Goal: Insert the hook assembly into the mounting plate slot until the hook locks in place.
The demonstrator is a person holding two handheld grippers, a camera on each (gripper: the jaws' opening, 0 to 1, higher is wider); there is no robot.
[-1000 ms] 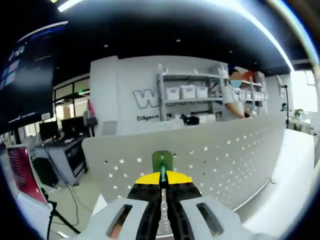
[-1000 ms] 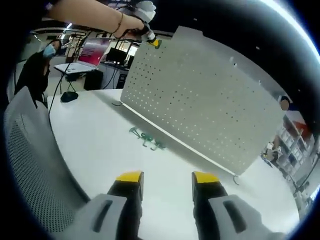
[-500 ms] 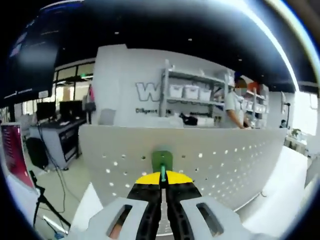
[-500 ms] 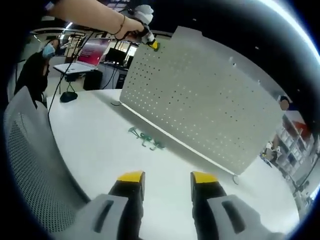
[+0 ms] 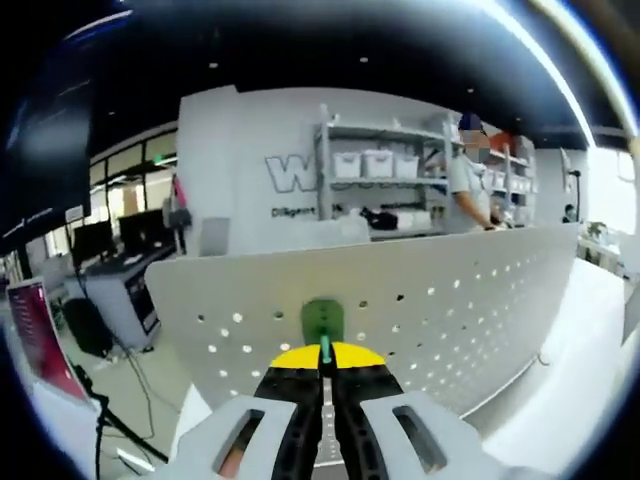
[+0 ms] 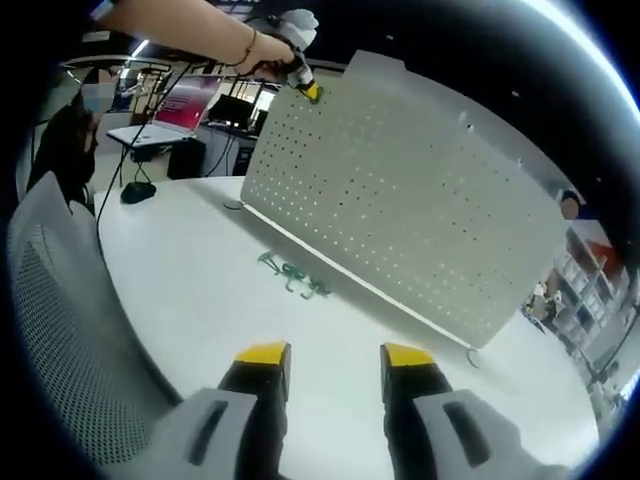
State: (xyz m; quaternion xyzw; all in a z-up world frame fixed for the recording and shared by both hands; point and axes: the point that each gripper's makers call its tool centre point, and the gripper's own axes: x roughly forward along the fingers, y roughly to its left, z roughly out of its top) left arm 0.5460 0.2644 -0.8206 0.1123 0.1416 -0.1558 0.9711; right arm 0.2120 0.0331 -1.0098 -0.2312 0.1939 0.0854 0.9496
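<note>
Left gripper view: left gripper (image 5: 325,358) pinching green hook (image 5: 323,319), held against top edge of white perforated mounting plate (image 5: 450,310). Right gripper view: right gripper (image 6: 325,357) spread, holding nothing, above white table (image 6: 190,270); more green hooks (image 6: 293,276) lying at plate's foot.

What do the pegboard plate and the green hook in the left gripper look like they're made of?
The pegboard plate looks like painted sheet metal, though rigid plastic is possible: thin, flat, matte white, with regular punched holes and a folded bottom edge. The green hook, pinched in the left gripper, looks like moulded plastic: solid uniform colour, soft sheen, rounded tab. The spare green hooks on the table look alike.
</note>
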